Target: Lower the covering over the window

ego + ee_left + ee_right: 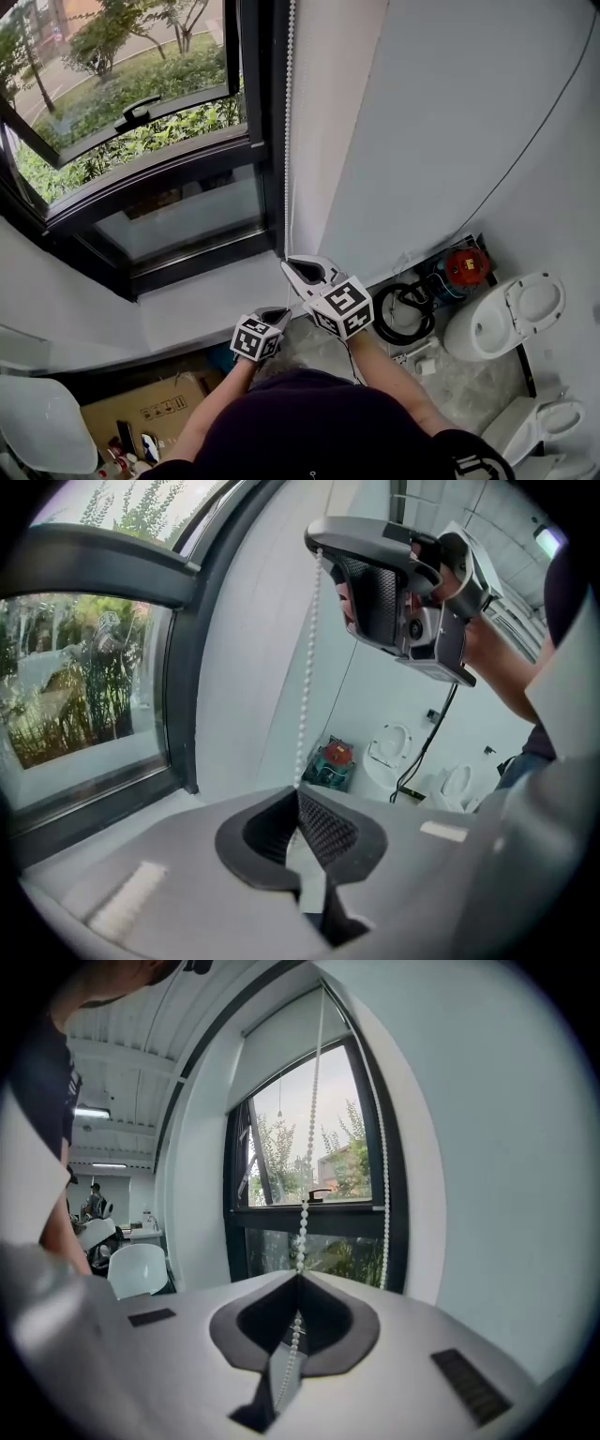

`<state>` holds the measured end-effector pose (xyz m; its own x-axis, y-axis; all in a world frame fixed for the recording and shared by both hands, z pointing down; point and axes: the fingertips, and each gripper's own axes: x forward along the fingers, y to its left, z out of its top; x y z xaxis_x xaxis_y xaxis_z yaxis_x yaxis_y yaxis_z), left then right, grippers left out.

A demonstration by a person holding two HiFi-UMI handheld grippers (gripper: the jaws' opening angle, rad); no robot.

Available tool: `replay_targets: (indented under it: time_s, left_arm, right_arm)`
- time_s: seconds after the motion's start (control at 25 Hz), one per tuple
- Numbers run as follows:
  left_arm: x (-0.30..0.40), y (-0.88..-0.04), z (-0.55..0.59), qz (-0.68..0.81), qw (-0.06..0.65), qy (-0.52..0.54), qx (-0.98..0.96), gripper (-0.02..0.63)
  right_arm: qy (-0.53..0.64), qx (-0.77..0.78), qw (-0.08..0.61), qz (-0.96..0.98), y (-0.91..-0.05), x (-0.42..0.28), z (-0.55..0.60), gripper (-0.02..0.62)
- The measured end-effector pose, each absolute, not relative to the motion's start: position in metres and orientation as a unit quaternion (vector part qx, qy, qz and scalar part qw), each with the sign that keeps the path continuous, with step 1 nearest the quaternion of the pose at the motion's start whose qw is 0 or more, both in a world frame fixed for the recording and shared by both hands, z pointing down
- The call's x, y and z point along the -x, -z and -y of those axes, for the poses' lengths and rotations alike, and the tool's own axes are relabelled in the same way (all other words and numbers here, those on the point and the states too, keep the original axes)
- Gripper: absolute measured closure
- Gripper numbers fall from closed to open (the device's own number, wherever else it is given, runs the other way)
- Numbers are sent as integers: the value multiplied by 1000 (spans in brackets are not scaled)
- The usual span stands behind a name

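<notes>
A white bead chain (288,141) hangs down the right side of the black-framed window (150,202). My right gripper (292,266) is shut on this chain, which runs up from its jaws (300,1277) toward the white blind (281,1040) covering the top of the window. A second strand (382,1147) hangs beside the frame. My left gripper (278,314) sits just below the right one and is shut on the same chain (305,686) at its tips (298,794). In the left gripper view the right gripper (323,538) is above, with the chain taut between the two.
The upper window sash (141,111) is tilted open outward above a white sill (187,314). On the floor to the right are two white toilets (506,319) (539,422), a red device (466,266) and a black hose coil (403,317). A cardboard box (150,412) and white chair (42,422) stand lower left.
</notes>
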<state>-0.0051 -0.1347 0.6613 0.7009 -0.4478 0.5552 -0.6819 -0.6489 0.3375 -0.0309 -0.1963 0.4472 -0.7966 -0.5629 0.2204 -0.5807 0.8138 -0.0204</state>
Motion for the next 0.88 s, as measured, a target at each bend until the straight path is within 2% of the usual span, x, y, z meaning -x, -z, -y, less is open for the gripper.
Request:
replay_targets:
  time_s: [0.56,0.88]
  left_arm:
    - [14,-678,128,315,299,-236,-869,594]
    - [16,-671,133,319,286,-232,-873,592]
  right_arm:
    - [-119,-293,226,921,-563,28,186,583]
    - [-137,-296,237,915,-579,27,190,583]
